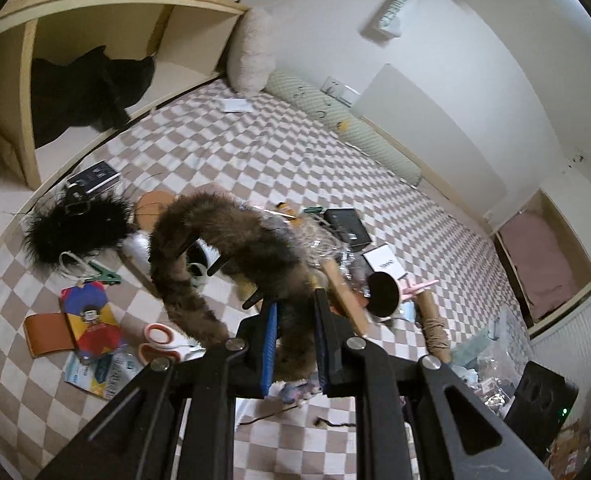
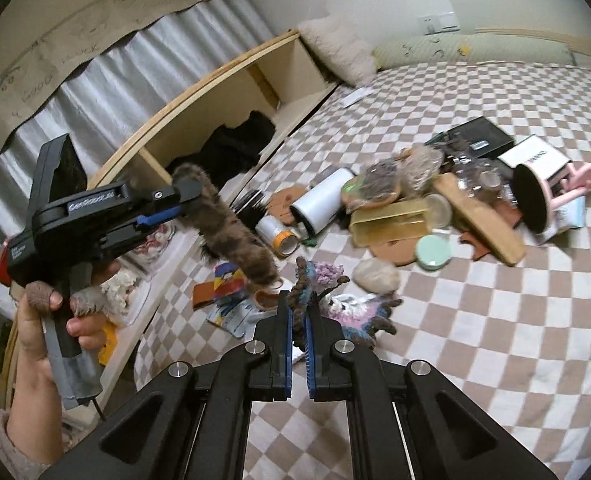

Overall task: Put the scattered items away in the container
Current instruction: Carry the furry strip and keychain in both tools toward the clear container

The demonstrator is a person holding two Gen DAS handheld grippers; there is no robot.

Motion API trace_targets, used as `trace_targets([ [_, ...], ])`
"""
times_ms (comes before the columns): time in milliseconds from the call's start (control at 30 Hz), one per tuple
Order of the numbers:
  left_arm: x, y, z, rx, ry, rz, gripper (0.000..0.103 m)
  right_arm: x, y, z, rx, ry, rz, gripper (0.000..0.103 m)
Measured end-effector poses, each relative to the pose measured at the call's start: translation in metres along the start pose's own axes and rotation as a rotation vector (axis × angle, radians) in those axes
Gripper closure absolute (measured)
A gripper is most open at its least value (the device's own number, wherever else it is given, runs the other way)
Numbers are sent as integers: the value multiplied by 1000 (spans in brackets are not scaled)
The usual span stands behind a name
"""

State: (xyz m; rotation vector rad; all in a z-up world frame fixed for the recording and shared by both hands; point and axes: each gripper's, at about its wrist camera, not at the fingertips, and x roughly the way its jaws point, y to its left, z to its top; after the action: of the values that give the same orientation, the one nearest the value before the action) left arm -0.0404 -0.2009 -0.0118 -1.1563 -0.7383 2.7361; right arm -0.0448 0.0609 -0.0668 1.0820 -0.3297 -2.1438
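The left hand-held gripper [image 1: 295, 332] is clamped on a brown furry headband [image 1: 223, 248], which curls up into the middle of the left view, above the checked bed [image 1: 255, 152]. The right hand-held gripper [image 2: 298, 320] is squeezed tight on a knitted yarn piece [image 2: 335, 300] at the lower middle of the right view. The other scattered things [image 2: 435, 208] lie on the bed, up and to the right.

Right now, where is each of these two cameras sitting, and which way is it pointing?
Left wrist view: sits on the left gripper, looking down along its fingers, shut on a brown furry headband, over the checkered bed.
Right wrist view: sits on the right gripper, shut on a crocheted piece, facing the bed; the person's left hand shows.
Shared: headband, bed, wooden shelf, white cylinder.
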Motion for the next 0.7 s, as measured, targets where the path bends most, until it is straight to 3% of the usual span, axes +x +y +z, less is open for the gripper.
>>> trace_targets([
  [700,6,-99,-17,163,-9,-82,86,-94,-36,18,15,-137,-173,97],
])
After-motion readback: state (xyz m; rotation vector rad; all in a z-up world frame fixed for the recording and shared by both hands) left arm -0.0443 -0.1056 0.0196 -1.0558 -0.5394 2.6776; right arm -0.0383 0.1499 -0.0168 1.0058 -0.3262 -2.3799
